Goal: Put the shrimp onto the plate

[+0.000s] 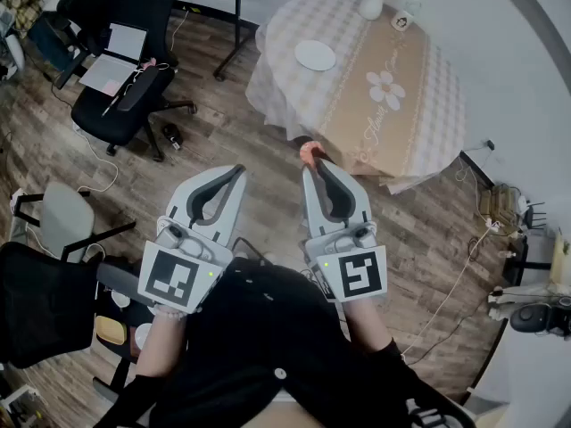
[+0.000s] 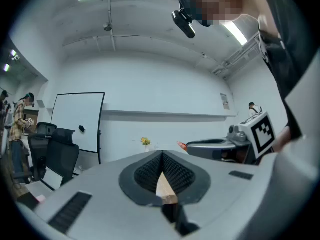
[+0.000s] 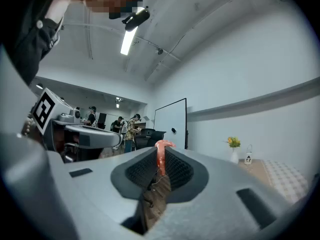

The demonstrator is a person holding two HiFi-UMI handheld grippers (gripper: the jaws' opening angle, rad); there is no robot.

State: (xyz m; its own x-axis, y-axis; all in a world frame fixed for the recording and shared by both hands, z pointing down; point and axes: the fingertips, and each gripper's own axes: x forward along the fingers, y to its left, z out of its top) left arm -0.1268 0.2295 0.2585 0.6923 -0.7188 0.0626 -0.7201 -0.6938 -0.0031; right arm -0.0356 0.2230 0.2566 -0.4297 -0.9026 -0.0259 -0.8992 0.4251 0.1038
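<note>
Your right gripper [image 1: 310, 164] clamps the shrimp [image 1: 309, 152] at its jaw tips. The shrimp looks light, soft and slippery, so grip its body gently. Your left gripper [image 1: 238, 171] is clenched on nothing. The plate [image 1: 315, 55] waits on the far table [image 1: 419, 105].

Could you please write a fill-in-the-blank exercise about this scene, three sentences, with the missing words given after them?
1. The right gripper is clamped on a pink ____.
2. The jaws of the left gripper are ____, with no object between them.
3. The white plate on the table has ____ lying on it.
Missing words: shrimp; shut; nothing.
</note>
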